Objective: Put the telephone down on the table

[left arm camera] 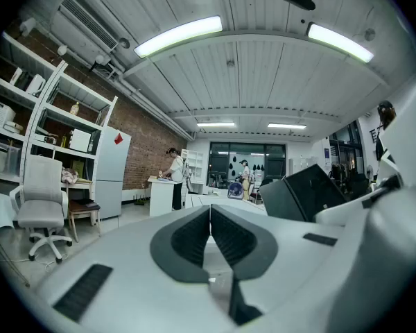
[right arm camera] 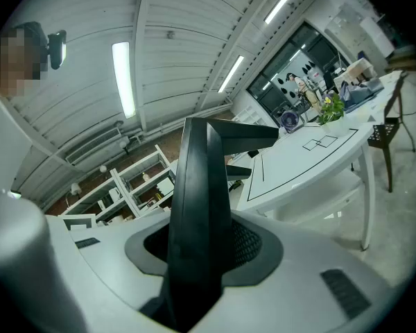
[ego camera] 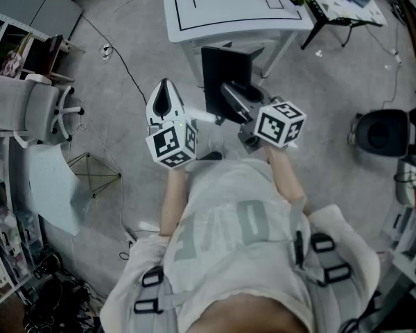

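At the far left, a white swivel office chair (ego camera: 29, 108) stands on the grey concrete floor (ego camera: 125, 40). Next to the right, the left gripper (ego camera: 165, 94), white with black ribbed pads, is held out in front of the person. In the left gripper view its jaws meet along one line with nothing between them (left arm camera: 210, 217).

To its right hangs the telephone (ego camera: 225, 75), a flat black slab. It is in the air over the floor, just on the person's side of the near edge of the white table with black ruled lines (ego camera: 222, 5), and it does not rest on that table. The right gripper (ego camera: 230, 97) has it: in the right gripper view the slab (right arm camera: 201, 179) stands edge-on between the two pads, which are clamped against its sides (right arm camera: 202, 245), and the table (right arm camera: 312, 159) lies beyond it.

Farthest right, a dark round object (ego camera: 381, 132) sits on the floor, well apart from the grippers.
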